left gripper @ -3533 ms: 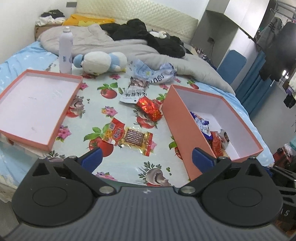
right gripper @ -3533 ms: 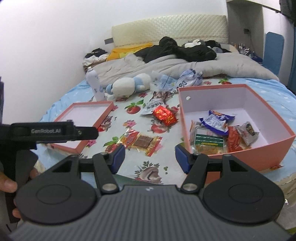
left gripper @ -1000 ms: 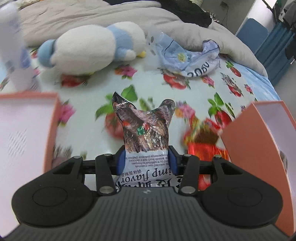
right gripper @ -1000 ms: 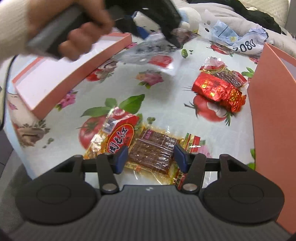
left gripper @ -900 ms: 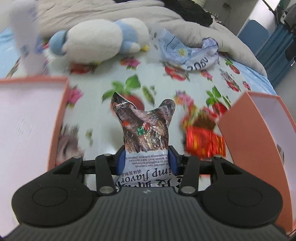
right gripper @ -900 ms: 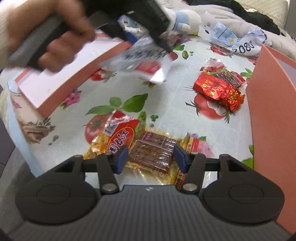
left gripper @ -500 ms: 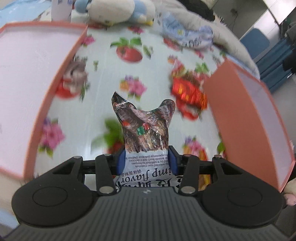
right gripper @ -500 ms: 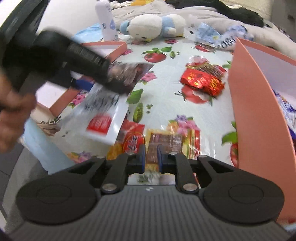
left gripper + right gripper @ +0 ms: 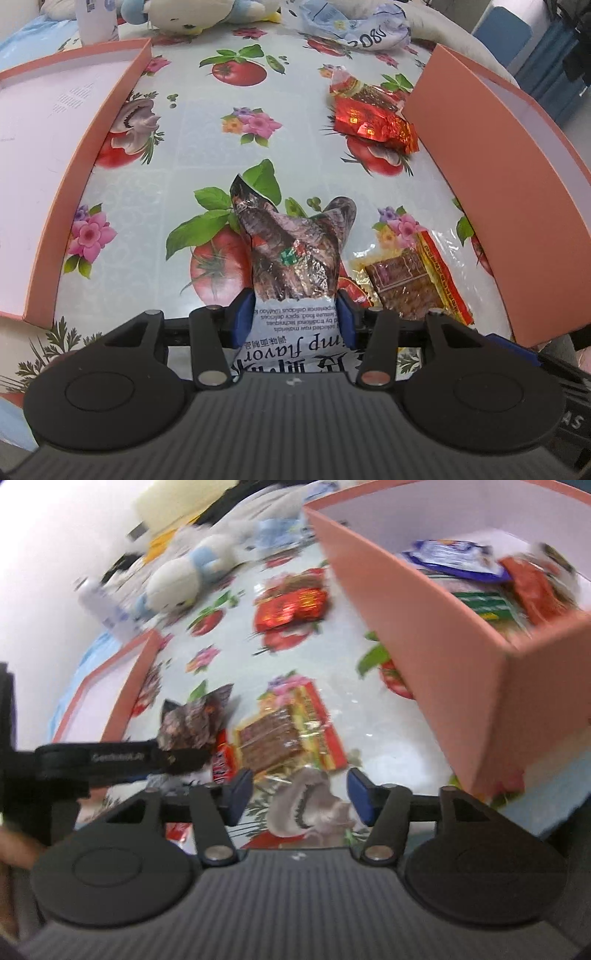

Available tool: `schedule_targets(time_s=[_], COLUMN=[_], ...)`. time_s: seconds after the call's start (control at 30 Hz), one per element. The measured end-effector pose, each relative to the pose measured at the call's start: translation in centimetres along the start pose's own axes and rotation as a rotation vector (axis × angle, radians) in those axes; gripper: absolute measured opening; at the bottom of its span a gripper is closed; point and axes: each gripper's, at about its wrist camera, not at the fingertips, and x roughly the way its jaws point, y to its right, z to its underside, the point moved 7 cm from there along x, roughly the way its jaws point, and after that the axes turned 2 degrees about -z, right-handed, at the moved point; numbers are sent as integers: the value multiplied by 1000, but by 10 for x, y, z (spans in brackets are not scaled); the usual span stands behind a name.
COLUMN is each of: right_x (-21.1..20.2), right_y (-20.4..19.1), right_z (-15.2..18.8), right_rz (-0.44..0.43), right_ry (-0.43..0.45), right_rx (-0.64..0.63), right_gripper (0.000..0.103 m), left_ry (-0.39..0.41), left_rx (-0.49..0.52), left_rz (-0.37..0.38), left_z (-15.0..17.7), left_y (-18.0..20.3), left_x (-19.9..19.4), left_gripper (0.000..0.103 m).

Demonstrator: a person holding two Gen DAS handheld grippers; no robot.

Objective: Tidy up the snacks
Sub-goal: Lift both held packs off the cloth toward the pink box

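Left gripper [image 9: 293, 319] clamps the snack bag [image 9: 293, 258] lengthwise along its fingers, torn end pointing forward above the tablecloth [image 9: 207, 110], while the right gripper [image 9: 295, 794], jaws just opening, holds nothing.

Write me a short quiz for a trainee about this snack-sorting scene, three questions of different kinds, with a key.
1. True or false: the left gripper has its jaws shut on a shrimp-flavour snack bag.
2. Multiple choice: between the right gripper jaws there is A) a red foil packet, B) nothing held, C) a bottle.
3. Fill in: the red foil packet lies on the tablecloth beside the wall of the deep ____ box.

Key
1. True.
2. B. The jaws have just been opening, and the dried-meat packet lies on the cloth ahead of them.
3. Orange.
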Motion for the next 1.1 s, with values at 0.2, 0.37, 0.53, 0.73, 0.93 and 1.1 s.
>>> schedule_targets(time_s=[0.2,0.37,0.53,0.73,0.93,1.1], right_x=[9,14,20,25,34,46], right_y=[4,5,-3,-8,-10,-8], right_z=[-3,-7,-5,-3,-6,-7], right_rz=[-71,-130,-222,-289,-234,-231], right_ry=[29,20,9,29,27,-5], right_rx=[129,243,286,320,326,348], right_gripper=[71,71,70,70,43,8], left_ry=[-2,-2,3,15,18,30], left_rx=[-6,-18,-23,-34,-34,-28], left_rz=[12,18,22,36,45,57], left_z=[1,1,1,2,2,3], left_y=[-2,-3,-3,-4,-6,-6], left_x=[1,2,2,1,1,1], left_gripper=[53,53,53,53,53,53])
